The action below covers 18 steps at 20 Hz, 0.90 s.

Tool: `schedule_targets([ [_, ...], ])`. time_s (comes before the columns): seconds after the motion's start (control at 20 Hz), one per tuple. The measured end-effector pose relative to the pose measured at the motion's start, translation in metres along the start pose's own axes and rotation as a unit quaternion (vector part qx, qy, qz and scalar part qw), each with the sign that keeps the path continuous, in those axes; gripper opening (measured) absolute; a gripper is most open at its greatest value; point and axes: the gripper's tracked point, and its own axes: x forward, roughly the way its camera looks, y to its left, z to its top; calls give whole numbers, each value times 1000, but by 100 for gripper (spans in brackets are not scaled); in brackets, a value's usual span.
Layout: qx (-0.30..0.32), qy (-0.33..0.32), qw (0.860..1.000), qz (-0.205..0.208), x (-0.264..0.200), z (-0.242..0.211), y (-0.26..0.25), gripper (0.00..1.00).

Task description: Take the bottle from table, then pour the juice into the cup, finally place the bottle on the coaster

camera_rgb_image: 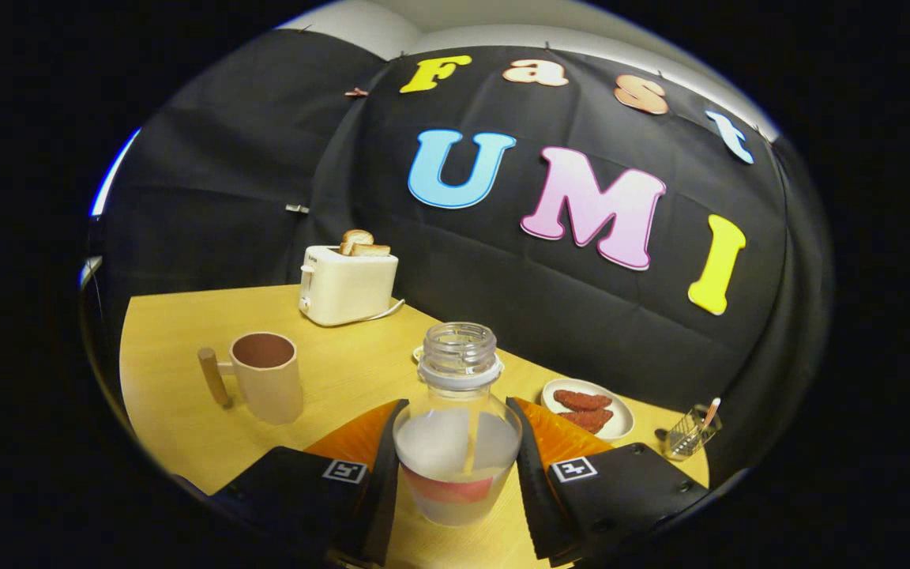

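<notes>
A clear, uncapped bottle with pale juice in its lower half stands between my two fingers. My gripper is shut on the bottle, one pad pressing each side of its body. The bottle looks upright, and I cannot tell whether its base touches the wooden table. A beige cup with a wooden handle stands ahead and to the left of the fingers. A small pale disc, likely the coaster, peeks out from behind the bottle's neck, mostly hidden.
A cream toaster with two slices of toast sits at the back of the table beyond the cup. Right of the bottle lies a white plate with reddish food. A small wire holder stands at the right edge.
</notes>
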Motion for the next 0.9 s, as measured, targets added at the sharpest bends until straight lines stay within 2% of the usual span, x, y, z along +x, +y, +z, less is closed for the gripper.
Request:
schedule_targets([
  [0.35, -122, 26, 992, -10, 27, 33, 20, 69],
  [0.5, -180, 38, 983, -18, 35, 37, 32, 69],
  [0.9, -282, 59, 957, -26, 48, 37, 68, 69],
])
